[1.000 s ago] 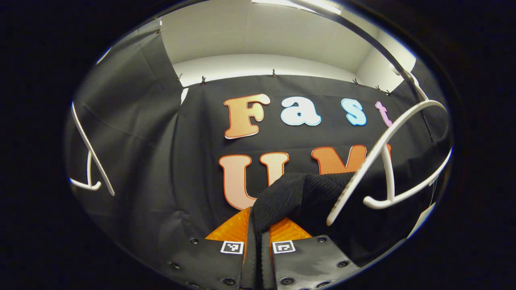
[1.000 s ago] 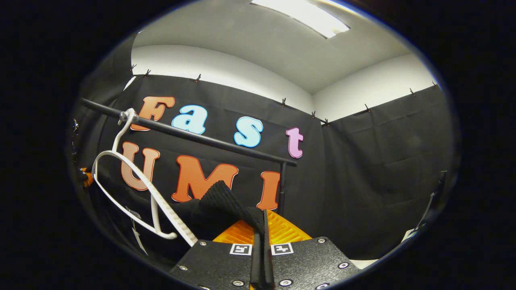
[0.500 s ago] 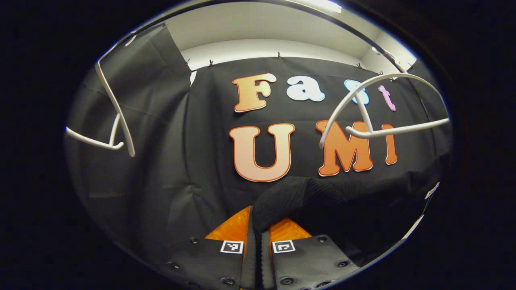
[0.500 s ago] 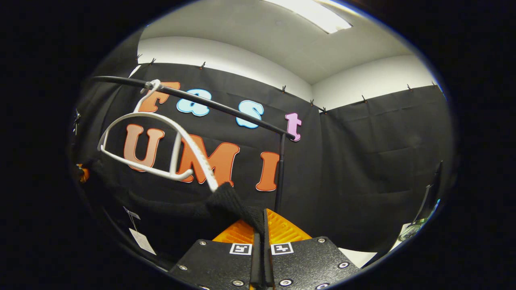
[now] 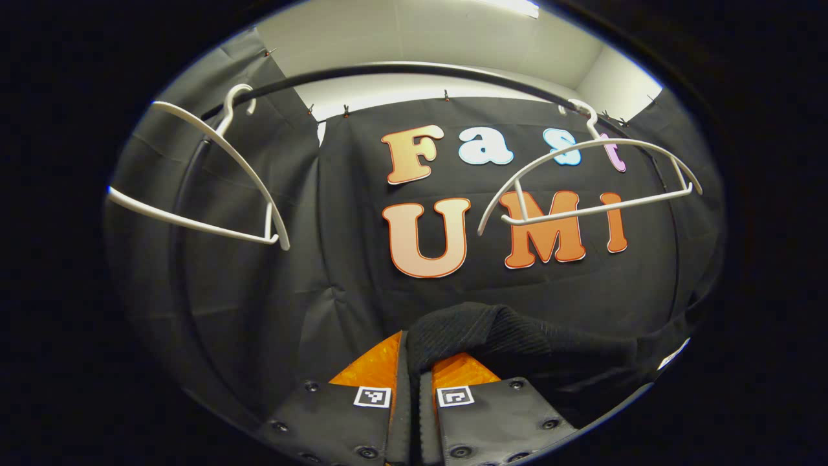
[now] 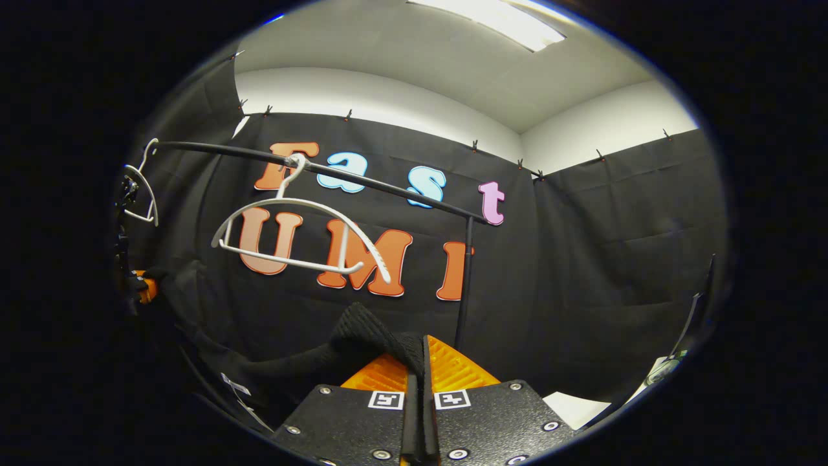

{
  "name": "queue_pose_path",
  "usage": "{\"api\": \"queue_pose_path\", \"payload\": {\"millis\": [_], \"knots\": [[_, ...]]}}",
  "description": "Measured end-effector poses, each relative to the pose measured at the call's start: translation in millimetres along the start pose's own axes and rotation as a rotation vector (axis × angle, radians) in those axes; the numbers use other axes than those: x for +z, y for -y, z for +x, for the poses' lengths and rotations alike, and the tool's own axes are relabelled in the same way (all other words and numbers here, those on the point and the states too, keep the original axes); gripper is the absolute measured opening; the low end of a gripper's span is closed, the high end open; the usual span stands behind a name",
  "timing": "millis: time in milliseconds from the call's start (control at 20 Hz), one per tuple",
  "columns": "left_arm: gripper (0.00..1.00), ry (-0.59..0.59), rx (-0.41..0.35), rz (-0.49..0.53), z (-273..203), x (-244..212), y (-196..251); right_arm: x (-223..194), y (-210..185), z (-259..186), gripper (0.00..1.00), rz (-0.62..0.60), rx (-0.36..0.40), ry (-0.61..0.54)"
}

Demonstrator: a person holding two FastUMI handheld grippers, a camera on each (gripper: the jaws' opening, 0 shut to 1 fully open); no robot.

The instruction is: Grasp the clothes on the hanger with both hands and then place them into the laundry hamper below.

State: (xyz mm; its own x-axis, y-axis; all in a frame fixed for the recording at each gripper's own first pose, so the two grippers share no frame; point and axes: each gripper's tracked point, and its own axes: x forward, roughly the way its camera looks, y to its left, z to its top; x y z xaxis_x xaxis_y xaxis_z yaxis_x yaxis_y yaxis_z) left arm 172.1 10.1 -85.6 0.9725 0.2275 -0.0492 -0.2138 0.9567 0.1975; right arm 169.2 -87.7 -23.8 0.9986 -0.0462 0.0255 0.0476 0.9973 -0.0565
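Left gripper [image 5: 414,362] pinches black knit garment [image 5: 517,336]; right gripper [image 6: 418,362] pinches its other end, apparently the same piece. Bare white hanger [image 6: 304,239] at 11 o'clock on rail [image 6: 388,188] behind.

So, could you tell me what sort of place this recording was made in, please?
Probably a small recording booth set up as a clothes-hanging corner: black cloth walls clipped up below a white wall, a dark clothes rail with white hangers, and a ceiling light panel.
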Motion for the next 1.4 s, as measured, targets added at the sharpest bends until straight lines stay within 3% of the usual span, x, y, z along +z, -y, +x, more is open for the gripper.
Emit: {"api": "queue_pose_path", "payload": {"millis": [300,500,950,1250,1400], "knots": [[0.12,-0.002,0.042,-0.005,-61.3,20.1,-2.2,-3.0,-3.4,-33.6,0.02,0.037,0.091,-0.011],[0.12,0.000,0.035,-0.004,-70.5,27.4,-0.5,-4.1,-7.3,-44.8,0.03,0.022,0.118,-0.019],[0.12,-0.012,-0.114,-0.051,-84.8,24.3,12.5,-27.6,-64.7,-73.1,0.03,0.051,0.124,-0.076],[0.12,-0.073,-0.206,-0.061,-90.9,-3.7,28.2,-53.7,-127.1,-75.1,0.04,0.050,0.200,-0.147],[0.12,-0.159,-0.234,-0.044,-90.4,-33.9,39.0,-83.8,-153.4,-73.2,0.05,0.059,0.241,-0.218]]}}
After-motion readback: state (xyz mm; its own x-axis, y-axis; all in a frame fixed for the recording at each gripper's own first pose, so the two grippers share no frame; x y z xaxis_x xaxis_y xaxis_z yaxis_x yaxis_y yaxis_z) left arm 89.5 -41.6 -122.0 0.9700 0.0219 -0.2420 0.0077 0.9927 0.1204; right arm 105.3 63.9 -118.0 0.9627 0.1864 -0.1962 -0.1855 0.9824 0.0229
